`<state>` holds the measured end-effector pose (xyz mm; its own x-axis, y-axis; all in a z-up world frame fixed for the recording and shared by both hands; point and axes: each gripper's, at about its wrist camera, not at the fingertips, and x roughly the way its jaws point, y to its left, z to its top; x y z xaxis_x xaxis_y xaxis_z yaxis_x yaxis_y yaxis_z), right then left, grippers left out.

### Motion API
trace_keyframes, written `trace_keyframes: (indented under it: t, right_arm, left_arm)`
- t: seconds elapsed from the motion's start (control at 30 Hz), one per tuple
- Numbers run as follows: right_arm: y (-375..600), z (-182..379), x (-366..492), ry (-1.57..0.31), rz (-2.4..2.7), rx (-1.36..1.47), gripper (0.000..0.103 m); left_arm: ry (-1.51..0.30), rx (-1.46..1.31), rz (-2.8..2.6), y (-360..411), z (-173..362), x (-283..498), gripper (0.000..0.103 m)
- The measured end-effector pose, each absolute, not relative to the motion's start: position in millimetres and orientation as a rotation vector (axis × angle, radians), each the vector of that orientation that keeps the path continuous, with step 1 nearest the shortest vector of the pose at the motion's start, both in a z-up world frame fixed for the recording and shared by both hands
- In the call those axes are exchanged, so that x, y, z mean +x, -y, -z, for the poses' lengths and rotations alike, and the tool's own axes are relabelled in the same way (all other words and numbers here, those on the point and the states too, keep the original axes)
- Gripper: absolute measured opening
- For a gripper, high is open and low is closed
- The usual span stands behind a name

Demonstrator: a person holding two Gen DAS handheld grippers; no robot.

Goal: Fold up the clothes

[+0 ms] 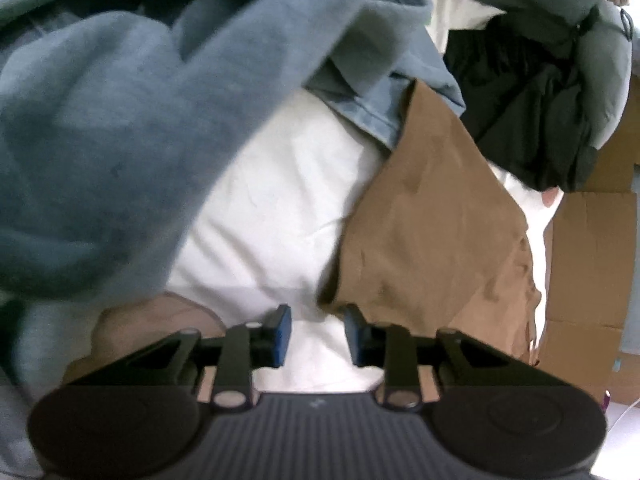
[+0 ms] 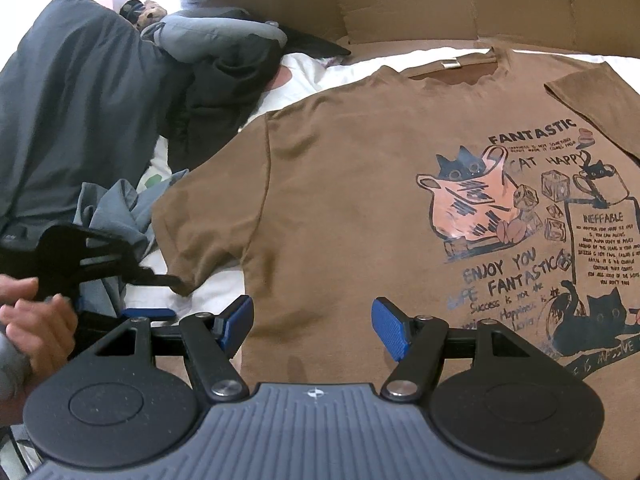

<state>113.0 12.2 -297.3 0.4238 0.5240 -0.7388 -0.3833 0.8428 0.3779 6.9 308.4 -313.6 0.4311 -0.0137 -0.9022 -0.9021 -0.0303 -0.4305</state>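
A brown T-shirt (image 2: pixel 340 200) with a cat print lies flat, face up, on a white sheet (image 2: pixel 304 76). My right gripper (image 2: pixel 312 326) is open and empty, just above the shirt's lower body. My left gripper (image 1: pixel 318 334) is open and empty above the white sheet (image 1: pixel 272 208), next to the shirt's left sleeve (image 1: pixel 432 220). In the right wrist view the left gripper (image 2: pixel 120 280) and the hand holding it are at the left edge, by that sleeve.
A blue-grey garment (image 1: pixel 120 140) is bunched at the left, over part of the sheet. Dark clothes (image 2: pixel 80 100) and a grey pillow (image 2: pixel 216 32) are piled at the back left. Cardboard (image 2: pixel 440 0) lines the far side.
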Motion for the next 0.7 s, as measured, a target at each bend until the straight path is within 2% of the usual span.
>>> trace_keyframes:
  t: [0.13, 0.5, 0.7]
  right_arm:
    - [-10.8, 295.0, 115.0, -0.972, -0.566, 0.165, 0.072]
    - [0.2, 291.3, 122.7, -0.962, -0.529, 0.194, 0.072]
    - [-5.0, 292.4, 121.9, -0.969, -0.542, 0.193, 0.072]
  left_arm:
    - [-0.890, -1.430, -0.879, -313.6, 323.8, 9.7, 0.021]
    - [-0.926, -1.383, -0.919, -315.3, 325.2, 22.1, 0.021]
    - [-1.002, -1.420, -0.922, -322.1, 323.2, 31.9, 0.030]
